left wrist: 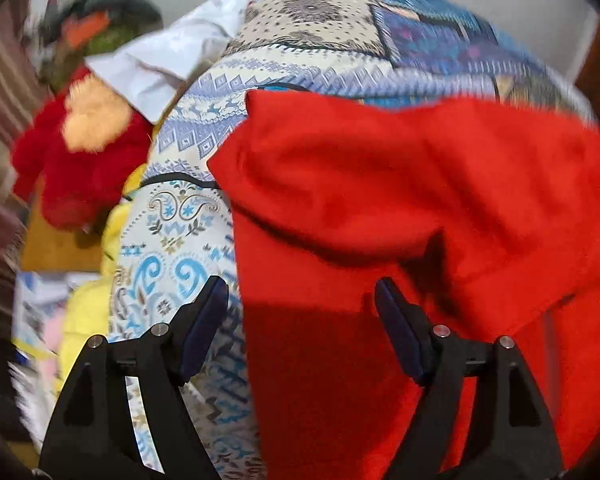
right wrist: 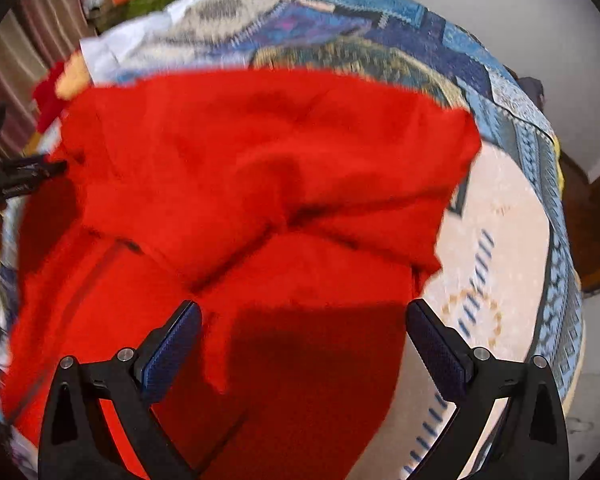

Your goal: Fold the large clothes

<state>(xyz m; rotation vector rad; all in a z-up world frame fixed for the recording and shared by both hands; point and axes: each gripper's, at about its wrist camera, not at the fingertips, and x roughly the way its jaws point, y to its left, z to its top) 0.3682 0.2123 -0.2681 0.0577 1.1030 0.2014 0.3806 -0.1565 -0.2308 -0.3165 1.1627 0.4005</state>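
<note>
A large red garment [left wrist: 412, 208] lies partly folded on a bed with a blue and cream patterned cover [left wrist: 204, 120]. It also fills the right wrist view [right wrist: 260, 168], with a folded upper layer over a lower one. My left gripper [left wrist: 300, 300] is open and empty above the garment's left edge. My right gripper [right wrist: 304, 320] is open and empty above the garment's near part. The left gripper [right wrist: 24, 172] shows at the left of the right wrist view, by the garment's left corner.
A red plush toy with a tan face [left wrist: 84, 152] and a white cloth [left wrist: 160, 60] lie at the bed's far left. Yellow fabric [left wrist: 88, 304] and clutter lie left of the bed. A striped curtain [left wrist: 4, 80] hangs behind. The bed's right edge [right wrist: 560, 280] drops to the floor.
</note>
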